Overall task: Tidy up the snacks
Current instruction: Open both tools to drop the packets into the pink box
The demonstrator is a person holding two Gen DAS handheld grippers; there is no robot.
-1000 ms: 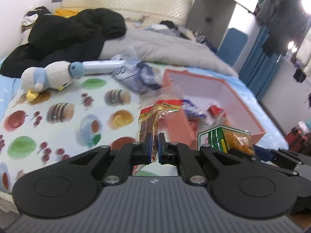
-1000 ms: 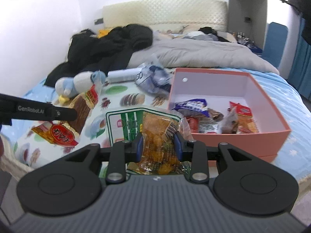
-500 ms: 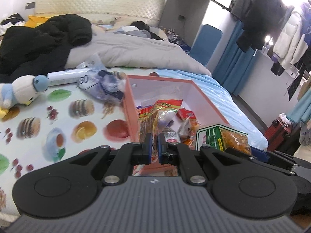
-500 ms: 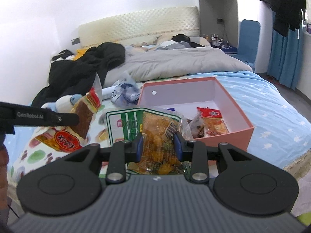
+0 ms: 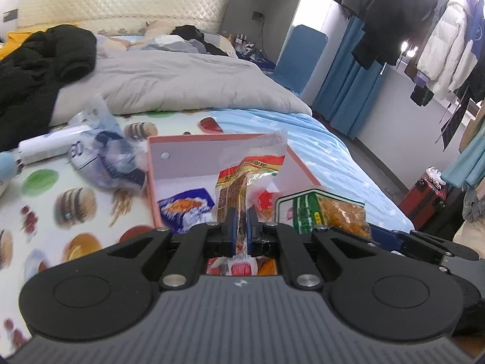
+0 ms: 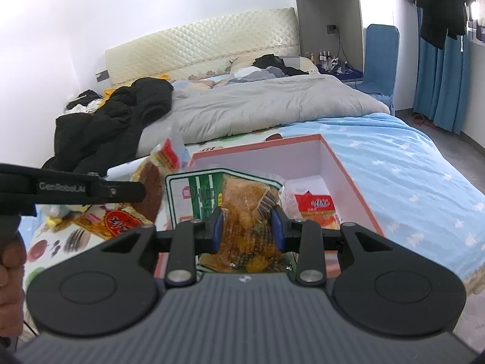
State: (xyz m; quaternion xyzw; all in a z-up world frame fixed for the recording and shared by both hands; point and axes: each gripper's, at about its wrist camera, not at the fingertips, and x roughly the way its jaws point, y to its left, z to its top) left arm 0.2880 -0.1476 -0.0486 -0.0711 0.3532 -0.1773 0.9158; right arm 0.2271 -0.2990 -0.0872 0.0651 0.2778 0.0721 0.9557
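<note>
My left gripper [image 5: 240, 223] is shut on a clear packet of brown snack with a red and yellow label [image 5: 242, 179], held above the near part of the pink box [image 5: 151, 179]. My right gripper [image 6: 247, 229] is shut on a green and white bag of orange snack [image 6: 239, 203], held over the box's near edge [image 6: 342, 166]. That bag also shows in the left wrist view [image 5: 327, 212]. In the box lie a blue packet [image 5: 186, 207] and a red packet [image 6: 316, 206]. The left gripper's packet shows at left in the right wrist view [image 6: 157, 166].
The box sits on a bed with a fruit-print sheet [image 5: 72, 200]. A crumpled blue and clear bag [image 5: 103, 154] and a white tube [image 5: 48, 148] lie left of the box. A grey duvet [image 5: 169, 82] and black clothes [image 5: 36, 66] lie behind. A red suitcase [image 5: 424, 200] stands right.
Both grippers have moved right and forward with their packets, from beside the box to over it. The box now lies straight ahead in both views.
</note>
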